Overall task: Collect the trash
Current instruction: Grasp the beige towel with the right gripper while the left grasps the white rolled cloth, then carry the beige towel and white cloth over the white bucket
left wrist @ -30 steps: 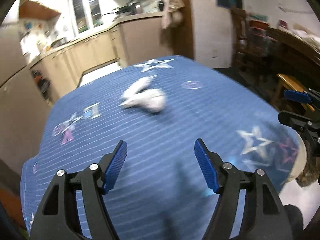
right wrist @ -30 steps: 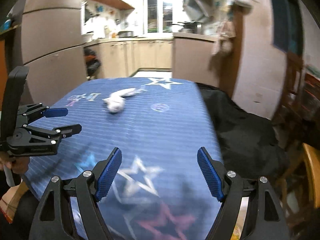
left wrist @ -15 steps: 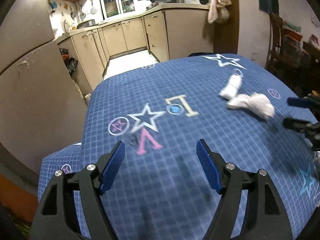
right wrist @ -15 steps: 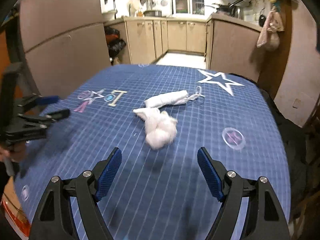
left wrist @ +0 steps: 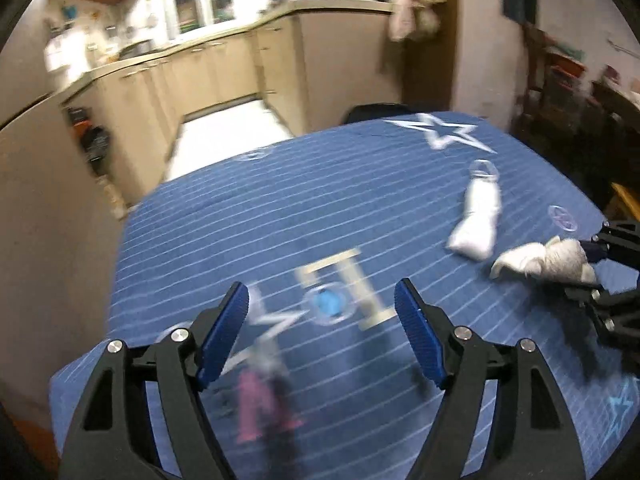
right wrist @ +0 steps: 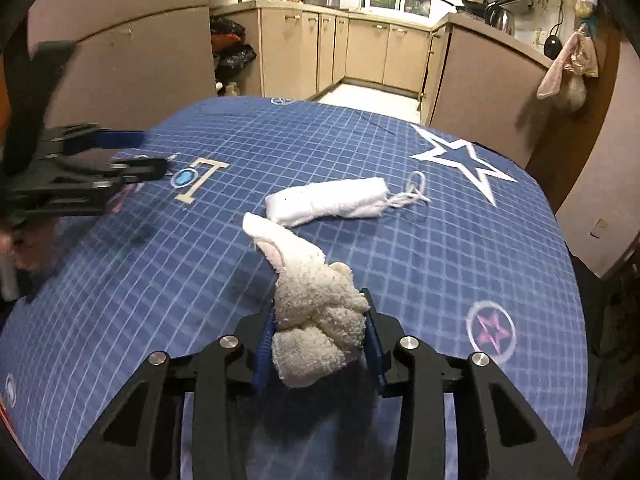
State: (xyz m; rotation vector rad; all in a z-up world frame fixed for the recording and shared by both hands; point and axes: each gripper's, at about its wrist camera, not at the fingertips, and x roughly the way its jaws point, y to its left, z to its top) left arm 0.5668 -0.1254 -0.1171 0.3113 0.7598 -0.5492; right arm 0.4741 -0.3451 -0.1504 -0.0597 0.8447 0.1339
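Both tongs are over the blue checked tablecloth (right wrist: 400, 248), the largest thing before me, which covers the whole table and curves off at its far edge toward the kitchen floor and at its right edge toward a dark drop beside the wall. On my right side, the right gripper (right wrist: 320, 344) is pinching the crumpled cream cloth (right wrist: 316, 308), blue pads pressed into its bulk on both sides, while its long tail reaches forward across the fabric. From the left wrist view that same cloth (left wrist: 548, 260) sits at the right margin with my right gripper (left wrist: 600, 276) around it. My left gripper (left wrist: 322, 332) hangs with its jaws spread wide and nothing between them, above the printed letters and the small blue circle; from the right wrist view it (right wrist: 132, 156) shows blurred at the left edge of the table. Just beyond the crumpled cloth's tail lies the white rolled cloth (right wrist: 328, 200), crosswise, near but, as far as I can tell, not quite touching it, with a looped string (right wrist: 412, 192) trailing off its right end toward the big white-edged star (right wrist: 460, 160). Bare tablecloth stretches wide between my two tongs and along the near edge. Farther off stand the beige kitchen cabinets (right wrist: 360, 52).
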